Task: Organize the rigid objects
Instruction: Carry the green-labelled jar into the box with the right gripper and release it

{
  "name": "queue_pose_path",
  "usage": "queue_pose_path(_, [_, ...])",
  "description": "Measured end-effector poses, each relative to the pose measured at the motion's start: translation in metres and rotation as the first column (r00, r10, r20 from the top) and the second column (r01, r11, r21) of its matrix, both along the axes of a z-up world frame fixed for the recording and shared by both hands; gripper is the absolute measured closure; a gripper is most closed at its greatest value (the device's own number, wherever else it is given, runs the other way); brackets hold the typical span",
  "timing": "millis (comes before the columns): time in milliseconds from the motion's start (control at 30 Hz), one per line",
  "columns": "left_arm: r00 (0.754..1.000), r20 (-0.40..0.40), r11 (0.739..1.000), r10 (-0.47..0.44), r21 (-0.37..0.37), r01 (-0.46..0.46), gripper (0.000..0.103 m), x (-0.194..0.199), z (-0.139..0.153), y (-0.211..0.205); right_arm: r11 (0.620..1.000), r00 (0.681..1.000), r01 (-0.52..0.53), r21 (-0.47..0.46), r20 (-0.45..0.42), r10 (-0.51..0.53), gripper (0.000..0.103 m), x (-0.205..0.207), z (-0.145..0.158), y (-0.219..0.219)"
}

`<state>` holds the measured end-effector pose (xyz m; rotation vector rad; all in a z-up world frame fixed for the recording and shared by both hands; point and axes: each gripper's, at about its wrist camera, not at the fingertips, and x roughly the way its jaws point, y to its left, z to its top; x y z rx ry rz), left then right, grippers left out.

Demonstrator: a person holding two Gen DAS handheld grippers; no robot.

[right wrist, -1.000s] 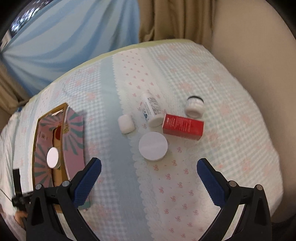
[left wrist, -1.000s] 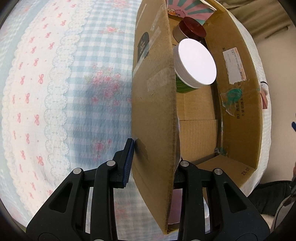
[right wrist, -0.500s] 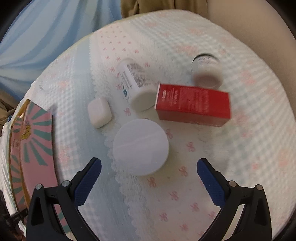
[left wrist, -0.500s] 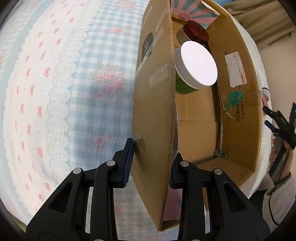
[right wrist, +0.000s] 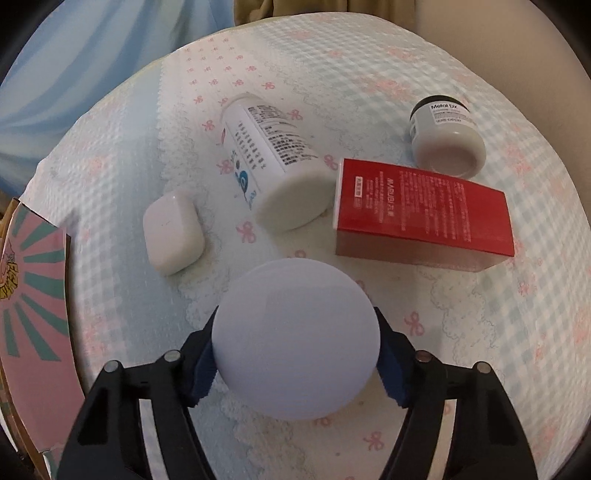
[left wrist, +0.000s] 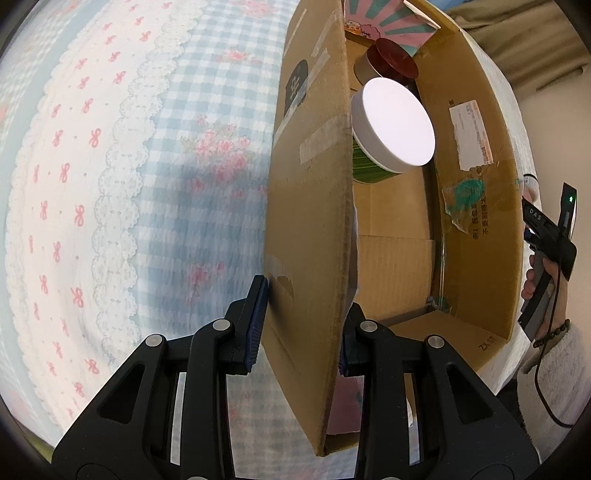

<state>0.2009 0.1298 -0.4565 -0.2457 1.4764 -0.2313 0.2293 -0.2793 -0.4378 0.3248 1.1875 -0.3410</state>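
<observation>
My left gripper (left wrist: 301,332) is shut on the near wall of a cardboard box (left wrist: 310,206), one pad on each side. Inside the box stand a white-lidded green jar (left wrist: 391,122) and a red-lidded jar (left wrist: 391,64). My right gripper (right wrist: 297,363) has its pads against both sides of a round white lid-topped jar (right wrist: 297,343) on the bedspread. Beyond it lie a white earbud case (right wrist: 173,232), a white bottle (right wrist: 273,162) on its side, a red carton (right wrist: 421,210) and a small black-capped jar (right wrist: 445,136).
A pink and teal striped box flap (right wrist: 29,295) sits at the left of the right wrist view, and also at the far end of the box (left wrist: 384,18). A person's hand with the other gripper (left wrist: 546,254) is at the right. A patterned bedspread (left wrist: 110,184) lies under everything.
My right gripper has come down toward the objects and closed from wide open onto the round white jar. My left gripper keeps its hold on the box wall, and the box has shifted slightly.
</observation>
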Motion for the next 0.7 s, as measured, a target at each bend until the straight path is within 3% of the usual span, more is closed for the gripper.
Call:
queue_pose_path(333, [1.000,0.000,1.000,-0.018,0.006,0.018,0.076,-0.001,-0.002,-0.003,1.000,1.000,0.000,0.022,0.010,0.000,0.036,0.001,0.005,-0.002])
queue_pose_path(700, [0.998,0.001,0.998,-0.065,0.007,0.065,0.076,0.002,-0.002,-0.008,0.999,0.996,0.010,0.032,0.092,-0.013,0.036,-0.004,0.086,0.017])
